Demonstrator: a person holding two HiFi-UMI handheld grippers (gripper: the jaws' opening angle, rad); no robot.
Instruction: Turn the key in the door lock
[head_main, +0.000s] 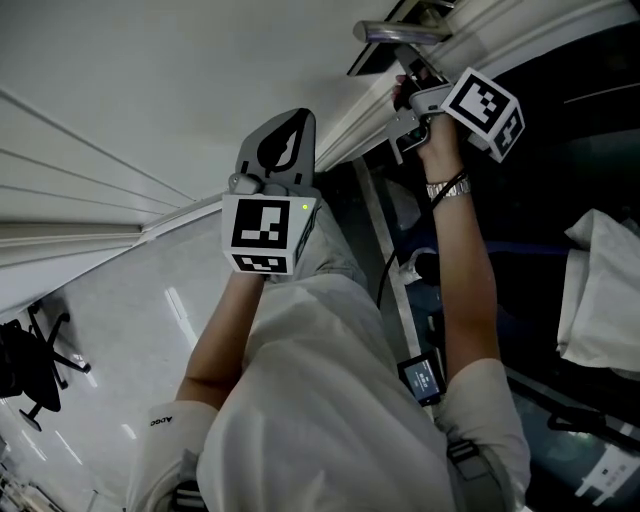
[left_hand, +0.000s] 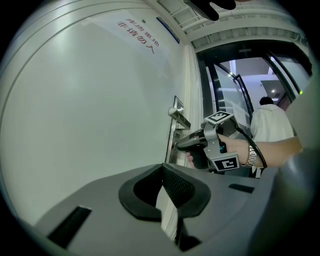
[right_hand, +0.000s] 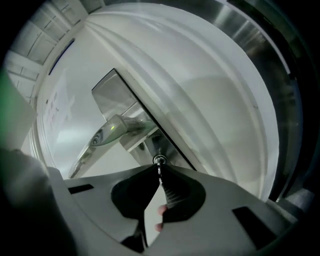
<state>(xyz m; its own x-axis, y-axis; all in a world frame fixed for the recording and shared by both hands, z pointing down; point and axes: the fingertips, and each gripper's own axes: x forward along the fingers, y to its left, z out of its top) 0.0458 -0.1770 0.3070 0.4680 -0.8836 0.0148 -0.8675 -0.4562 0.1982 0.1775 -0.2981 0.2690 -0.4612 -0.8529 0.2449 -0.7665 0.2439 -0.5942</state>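
Right gripper (right_hand: 160, 171) jaws pinched a thin metal key (right_hand: 159, 166) in round lock (right_hand: 159, 160) mid-frame, below shiny lever handle (right_hand: 112, 131), left gripper (left_hand: 162, 168) jaws sat together, empty, beside smooth white door (left_hand: 90, 100)

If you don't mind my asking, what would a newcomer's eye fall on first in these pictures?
The right gripper draws the eye first: its jaws are shut on the key, which sits in the lock just below the silver lever handle at the door's edge. The left gripper is held apart from it, with its jaws together and nothing between them, facing the plain white door.
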